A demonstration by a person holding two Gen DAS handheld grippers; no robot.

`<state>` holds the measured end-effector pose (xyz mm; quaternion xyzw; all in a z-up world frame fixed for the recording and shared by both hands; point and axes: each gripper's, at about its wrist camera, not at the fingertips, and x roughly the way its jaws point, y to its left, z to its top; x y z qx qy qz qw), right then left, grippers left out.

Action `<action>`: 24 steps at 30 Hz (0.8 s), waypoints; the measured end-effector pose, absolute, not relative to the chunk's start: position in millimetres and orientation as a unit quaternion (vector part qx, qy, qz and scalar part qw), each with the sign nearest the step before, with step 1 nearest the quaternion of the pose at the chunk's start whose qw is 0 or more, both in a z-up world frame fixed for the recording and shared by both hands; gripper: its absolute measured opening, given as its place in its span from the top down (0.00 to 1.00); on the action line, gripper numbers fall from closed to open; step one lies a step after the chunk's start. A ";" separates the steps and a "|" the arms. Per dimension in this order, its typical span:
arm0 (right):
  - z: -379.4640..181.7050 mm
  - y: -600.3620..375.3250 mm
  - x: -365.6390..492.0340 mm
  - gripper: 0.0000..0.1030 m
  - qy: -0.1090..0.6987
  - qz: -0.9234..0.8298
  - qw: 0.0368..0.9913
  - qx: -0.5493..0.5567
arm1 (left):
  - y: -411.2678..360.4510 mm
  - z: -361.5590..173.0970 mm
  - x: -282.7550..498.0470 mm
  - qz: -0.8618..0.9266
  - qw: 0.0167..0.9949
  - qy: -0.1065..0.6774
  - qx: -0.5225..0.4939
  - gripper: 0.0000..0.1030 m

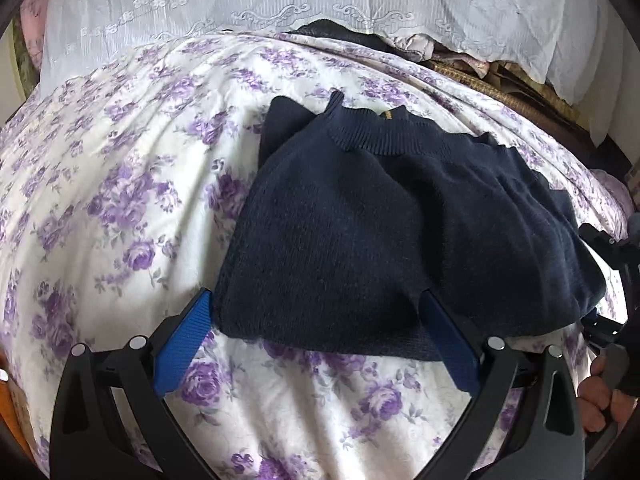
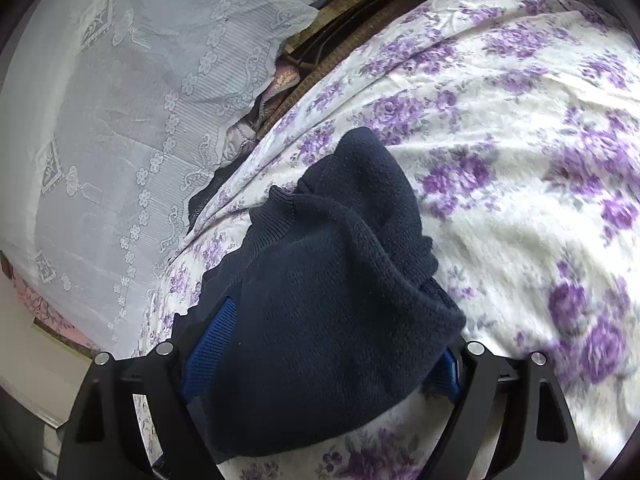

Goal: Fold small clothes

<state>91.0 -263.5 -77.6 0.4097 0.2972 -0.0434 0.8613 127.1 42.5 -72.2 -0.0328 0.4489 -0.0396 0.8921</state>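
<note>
Left wrist view: navy knit sweater (image 1: 360,232), partly folded, is laid on a floral bedspread (image 1: 120,200); its near hem is bracketed by the left gripper (image 1: 316,320), jaws spread, nothing pinched. Right gripper (image 2: 320,340), jaws wide, is draped by its bunched side.

I've got a navy knit sweater (image 1: 360,220) centre frame, ribbed at the collar. Under it, a white sheet (image 1: 120,200) printed with purple roses. Top of frame, a white lace curtain (image 1: 240,0) with flower trim. My gripper pads (image 1: 184,348) are bright blue on black arms.
</note>
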 end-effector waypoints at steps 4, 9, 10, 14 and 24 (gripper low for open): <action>-78.6 -265.8 90.8 0.36 0.297 -0.028 0.861 0.411 | 36.5 -72.2 124.6 -0.028 0.897 0.441 -0.014 0.04; -85.0 -270.2 82.2 0.50 0.288 -0.032 0.850 0.439 | 22.8 -57.4 137.5 -0.006 0.909 0.416 0.008 0.04; -85.8 -270.5 82.7 0.50 0.289 -0.033 0.849 0.441 | 20.7 -53.7 141.3 -0.010 0.910 0.414 0.007 0.04; -87.8 -271.2 86.6 0.52 0.289 -0.038 0.850 0.438 | 1.9 -53.5 154.9 -0.028 0.910 0.414 0.025 0.04; -85.4 -275.2 87.2 0.80 0.274 -0.036 0.854 0.441 | -9.9 -64.9 150.4 -0.011 0.913 0.401 0.081 0.04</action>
